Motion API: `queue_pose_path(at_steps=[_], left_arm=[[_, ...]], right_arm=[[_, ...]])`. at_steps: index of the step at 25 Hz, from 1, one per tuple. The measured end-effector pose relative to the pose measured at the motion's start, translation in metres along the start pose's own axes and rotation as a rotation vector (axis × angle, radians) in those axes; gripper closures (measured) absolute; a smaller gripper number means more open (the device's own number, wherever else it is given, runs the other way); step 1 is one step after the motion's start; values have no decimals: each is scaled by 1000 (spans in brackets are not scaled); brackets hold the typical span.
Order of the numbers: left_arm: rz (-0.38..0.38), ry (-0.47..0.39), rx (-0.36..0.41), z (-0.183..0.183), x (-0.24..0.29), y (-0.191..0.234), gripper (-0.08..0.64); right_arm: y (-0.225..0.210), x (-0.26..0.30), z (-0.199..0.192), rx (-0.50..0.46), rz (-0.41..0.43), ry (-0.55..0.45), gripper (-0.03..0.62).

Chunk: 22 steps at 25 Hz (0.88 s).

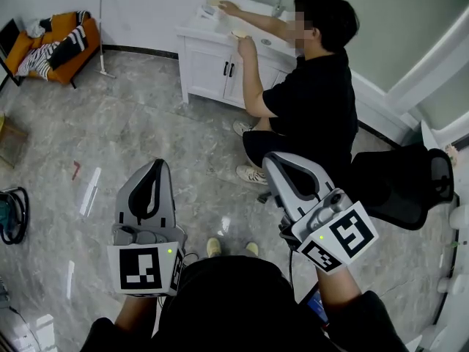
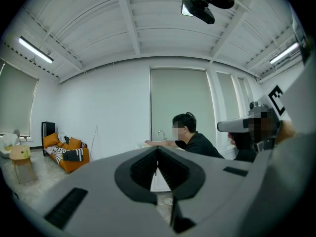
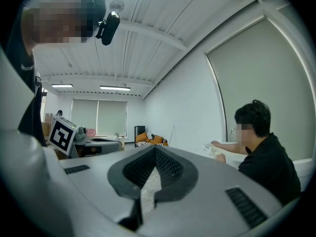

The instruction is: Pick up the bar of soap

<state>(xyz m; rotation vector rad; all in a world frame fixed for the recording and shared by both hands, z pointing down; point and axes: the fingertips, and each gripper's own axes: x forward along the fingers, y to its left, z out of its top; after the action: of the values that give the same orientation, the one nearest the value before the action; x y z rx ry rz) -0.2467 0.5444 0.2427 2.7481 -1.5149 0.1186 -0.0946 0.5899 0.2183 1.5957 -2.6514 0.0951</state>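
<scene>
White vanity cabinet (image 1: 209, 64), far wall. Person in black shirt (image 1: 315, 101) crouches at the cabinet's right front, both hands on its top, standing between the cabinet and the right gripper (image 1: 272, 160). Orange cushioned chair (image 1: 58, 46) well left of the cabinet. Pale oval bar of soap (image 1: 239, 34) on the cabinet top, at the person's hand. Left gripper (image 1: 157, 164) and right gripper: jaws pressed together, empty, both well short of the cabinet.
</scene>
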Motion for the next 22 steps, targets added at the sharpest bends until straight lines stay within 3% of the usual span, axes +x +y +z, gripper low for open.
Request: queue_pose_path(at_steps=[22], left_arm=[[-18, -23, -9, 1, 16, 10, 551]], right_arm=[[-13, 6, 2, -39, -50, 3, 586]])
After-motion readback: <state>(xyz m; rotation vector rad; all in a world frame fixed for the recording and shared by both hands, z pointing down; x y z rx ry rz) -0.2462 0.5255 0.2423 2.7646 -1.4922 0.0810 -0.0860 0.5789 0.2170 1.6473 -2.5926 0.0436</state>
